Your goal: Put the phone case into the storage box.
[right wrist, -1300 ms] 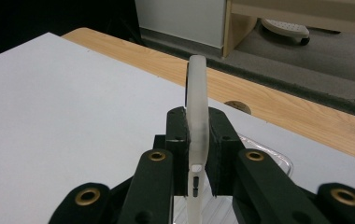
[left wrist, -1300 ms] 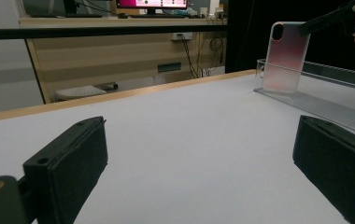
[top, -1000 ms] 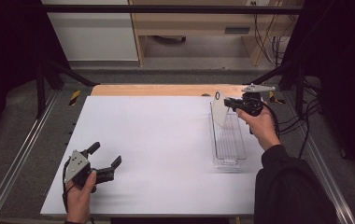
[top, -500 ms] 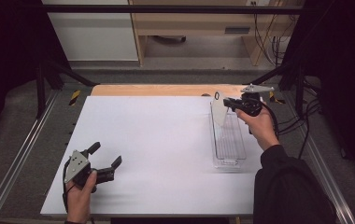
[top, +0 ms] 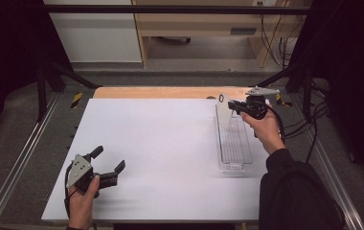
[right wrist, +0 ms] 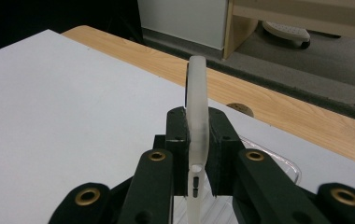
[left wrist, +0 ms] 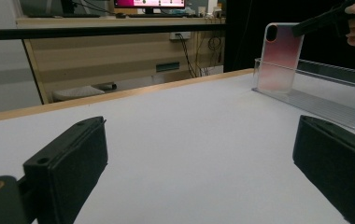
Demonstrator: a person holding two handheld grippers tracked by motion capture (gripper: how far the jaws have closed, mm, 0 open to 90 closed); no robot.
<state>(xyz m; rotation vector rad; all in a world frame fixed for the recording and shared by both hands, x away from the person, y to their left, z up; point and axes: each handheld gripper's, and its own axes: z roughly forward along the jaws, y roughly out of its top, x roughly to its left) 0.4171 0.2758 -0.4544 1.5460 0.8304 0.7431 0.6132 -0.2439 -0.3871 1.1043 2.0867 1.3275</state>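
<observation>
A clear phone case (top: 224,115) stands upright on edge at the far end of a long clear plastic tray (top: 235,160). My right gripper (top: 232,105) is shut on the case's top edge. In the right gripper view the case (right wrist: 196,88) is pinched edge-on between the two pads of the right gripper (right wrist: 197,128). My left gripper (top: 108,160) rests near the front left of the white table top, open with nothing between its fingers. The left gripper view looks past the left gripper (left wrist: 199,168) to the case (left wrist: 279,56) and the tray (left wrist: 325,100).
The white table top (top: 161,143) has a wooden strip (top: 161,92) along its far edge. Metal rails run down both sides. Beyond the table are a wooden shelf unit and cables on the floor.
</observation>
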